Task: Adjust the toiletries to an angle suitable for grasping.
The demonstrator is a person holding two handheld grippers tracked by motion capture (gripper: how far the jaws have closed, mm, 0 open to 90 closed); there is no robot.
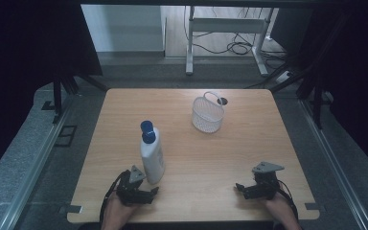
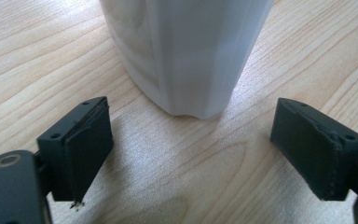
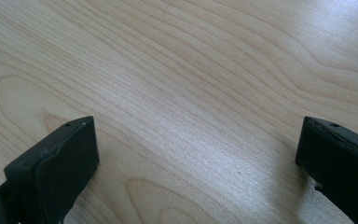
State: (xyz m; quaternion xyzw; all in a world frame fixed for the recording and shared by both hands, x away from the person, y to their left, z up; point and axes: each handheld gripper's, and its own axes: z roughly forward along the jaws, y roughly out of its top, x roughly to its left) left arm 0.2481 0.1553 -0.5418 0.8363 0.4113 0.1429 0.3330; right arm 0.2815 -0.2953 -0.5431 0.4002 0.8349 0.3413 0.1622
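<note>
Bottle (image 2: 186, 51) near spread jaws

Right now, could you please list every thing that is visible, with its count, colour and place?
bottle: one, white with a blue cap, upright on the near left part of the table, just ahead of the left gripper.
basket: one, white wire mesh with a handle, on the far middle part of the table.
table: one, light wood, in the centre.
frame: one, white metal, on the floor beyond the table, with dark cables beside it.
left gripper: one, black, near left edge, jaws open toward the bottle.
right gripper: one, black, near right edge, jaws open over bare wood.
</note>
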